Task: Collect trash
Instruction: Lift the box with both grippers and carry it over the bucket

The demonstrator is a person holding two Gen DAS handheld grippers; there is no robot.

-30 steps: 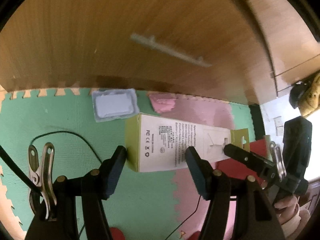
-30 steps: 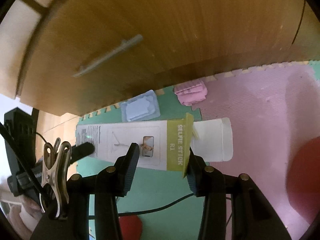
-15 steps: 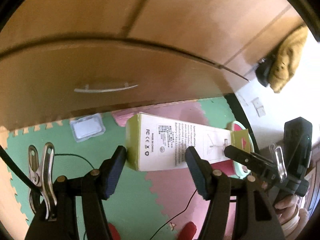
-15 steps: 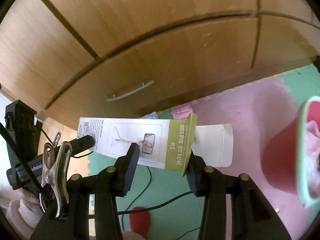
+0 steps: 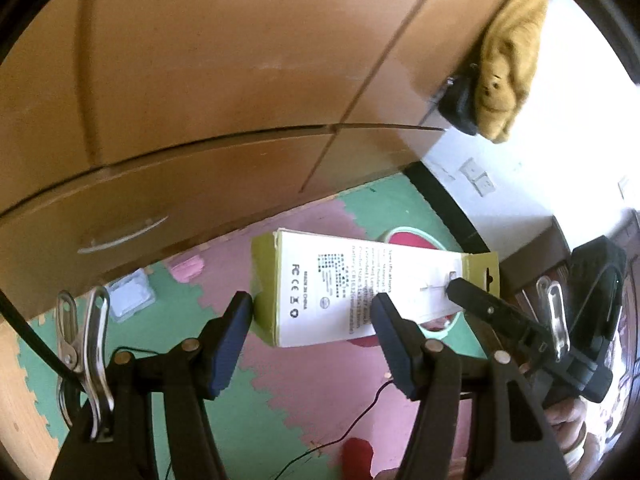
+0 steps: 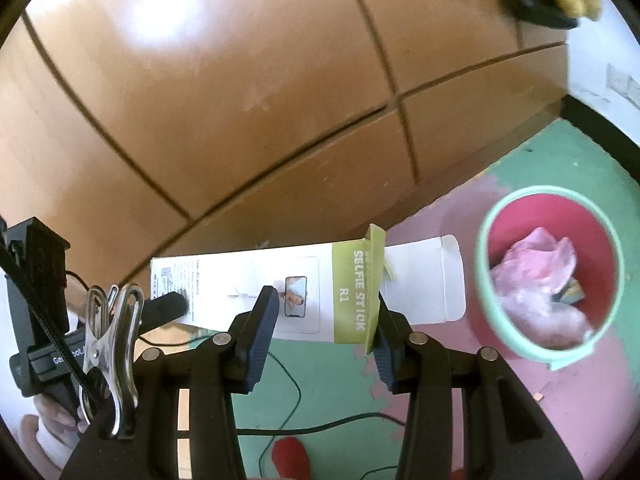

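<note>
You hold the selfie stick box [image 6: 280, 296] aloft between both claws: the left claw [image 5: 312, 320] grips its closed end and the right claw [image 6: 322, 316] grips its open-flap end, clear of the foam floor mat [image 6: 328, 392]. The red bin [image 6: 496, 344] stands near, to the right. Carry the box level over its rim, open flap leading, before you part either claw.
</note>
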